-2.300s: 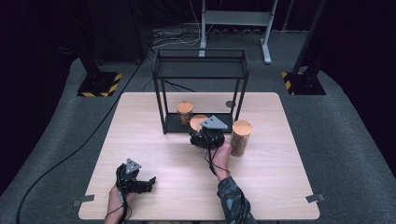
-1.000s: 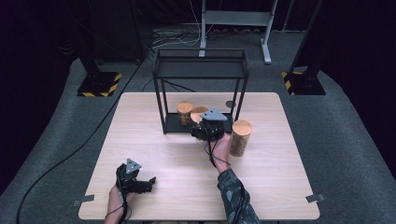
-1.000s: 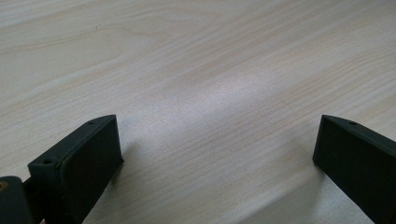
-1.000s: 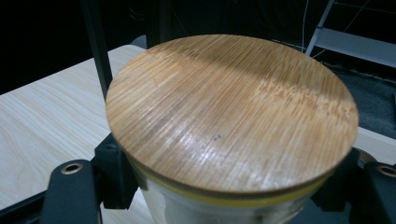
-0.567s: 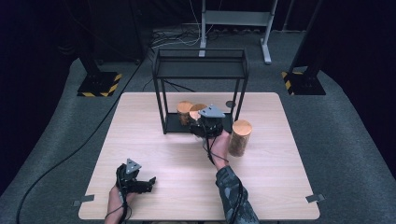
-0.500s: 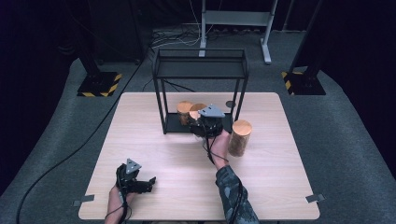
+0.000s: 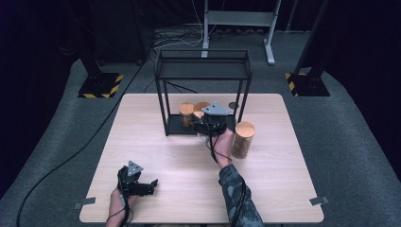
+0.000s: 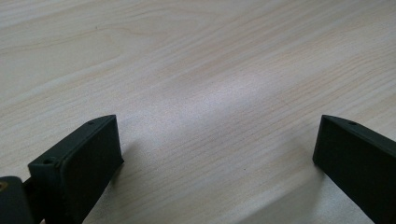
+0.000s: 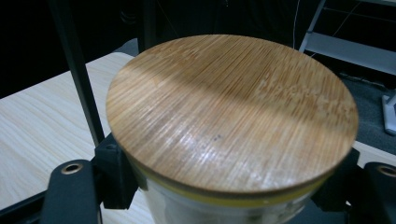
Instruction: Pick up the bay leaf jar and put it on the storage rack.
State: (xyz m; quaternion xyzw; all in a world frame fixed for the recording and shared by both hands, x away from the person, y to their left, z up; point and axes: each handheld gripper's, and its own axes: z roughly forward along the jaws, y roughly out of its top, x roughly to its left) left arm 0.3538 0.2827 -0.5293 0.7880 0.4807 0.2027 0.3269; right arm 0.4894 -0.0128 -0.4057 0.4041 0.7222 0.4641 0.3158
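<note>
The left tongs (image 7: 150, 182) rest on the light wooden desk (image 7: 156, 142) near the person, jaws wide apart and holding nothing. The right tongs (image 7: 202, 126) are closed around a clear glass jar with a round bamboo lid (image 9: 231, 112), gripped just under the lid. Compared with two seconds ago, this jar has travelled forward into the black metal wire-frame shelf (image 7: 203, 64), beside another lidded jar (image 7: 186, 109); whether it touches the bottom plate already I cannot tell. Another lidded jar (image 7: 243, 138) still waits outside.

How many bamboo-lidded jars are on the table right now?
3. One jar on the rack's bottom shelf, one held in the right gripper beside it, one standing right of the rack.
</note>
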